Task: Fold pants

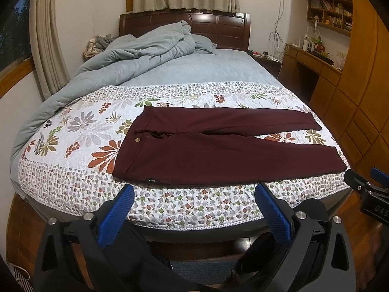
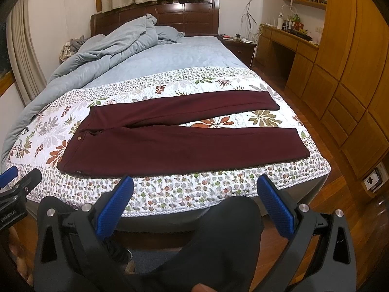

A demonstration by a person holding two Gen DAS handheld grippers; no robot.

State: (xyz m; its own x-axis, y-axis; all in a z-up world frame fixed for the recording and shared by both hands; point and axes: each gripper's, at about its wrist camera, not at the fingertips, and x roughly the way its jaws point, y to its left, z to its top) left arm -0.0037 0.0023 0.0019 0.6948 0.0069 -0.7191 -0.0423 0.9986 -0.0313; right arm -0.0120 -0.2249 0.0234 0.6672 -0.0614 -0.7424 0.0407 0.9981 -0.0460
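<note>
Dark maroon pants (image 1: 194,153) (image 2: 170,143) lie flat across the foot of the bed, waistband with a gold button to the left, both legs stretched right and slightly spread. My left gripper (image 1: 194,192) hangs open just in front of the bed's near edge, below the waist end, holding nothing. My right gripper (image 2: 194,185) is open too, off the near edge below the legs, empty. The right gripper's tip (image 1: 369,185) shows at the right edge of the left wrist view; the left gripper's tip (image 2: 17,182) shows at the left edge of the right wrist view.
A floral quilt (image 1: 80,131) covers the foot of the bed. A crumpled grey-blue duvet (image 1: 136,56) is piled toward the headboard. Wooden wardrobes and a desk (image 2: 340,60) line the right wall. A person's dark trouser leg (image 2: 218,243) is below the grippers.
</note>
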